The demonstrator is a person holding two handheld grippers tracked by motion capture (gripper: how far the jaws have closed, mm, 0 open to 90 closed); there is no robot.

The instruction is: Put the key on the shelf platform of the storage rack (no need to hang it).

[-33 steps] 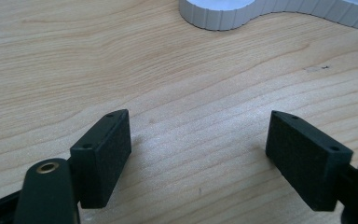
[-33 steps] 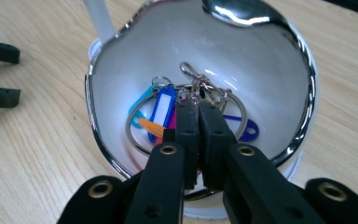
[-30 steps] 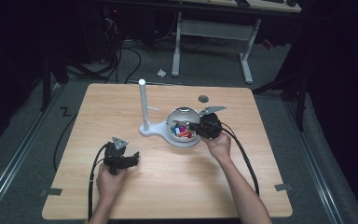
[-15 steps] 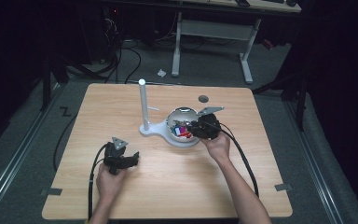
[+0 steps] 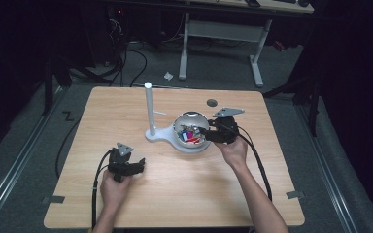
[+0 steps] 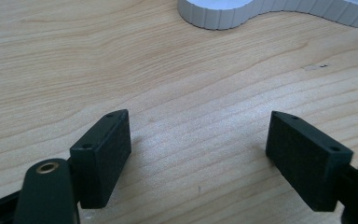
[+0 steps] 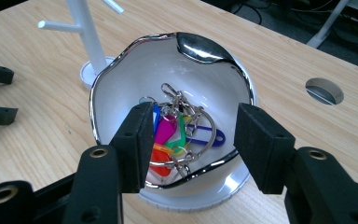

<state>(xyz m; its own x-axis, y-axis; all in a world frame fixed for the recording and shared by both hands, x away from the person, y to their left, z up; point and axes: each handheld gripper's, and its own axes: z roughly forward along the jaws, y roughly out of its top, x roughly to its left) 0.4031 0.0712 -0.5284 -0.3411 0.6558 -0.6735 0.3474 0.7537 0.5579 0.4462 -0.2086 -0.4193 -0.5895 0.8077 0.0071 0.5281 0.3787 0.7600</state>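
High view: wooden table point(image 5: 175, 194) on grey floor point(image 5: 24, 141); left gripper point(image 5: 135, 165) and right gripper point(image 5: 205, 134) jaws open.

One bowl point(image 7: 121, 88), one white stand point(image 5: 150, 114), two claws, several key tags point(image 7: 168, 130).

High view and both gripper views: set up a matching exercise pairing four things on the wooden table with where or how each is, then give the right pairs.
Things
1. bunch of coloured plastic key tags on metal rings
2. left hand-held gripper
3. right hand-held gripper
4. white upright post with side pegs

Places or states
A. stands on the white base beside the bowl
B. jaws open over bare wood, nothing between them
C. lies inside the white bowl with a chrome rim
D. jaws just opened, above the bowl's near rim, gripping nothing

Pairs: 1-C, 2-B, 3-D, 4-A
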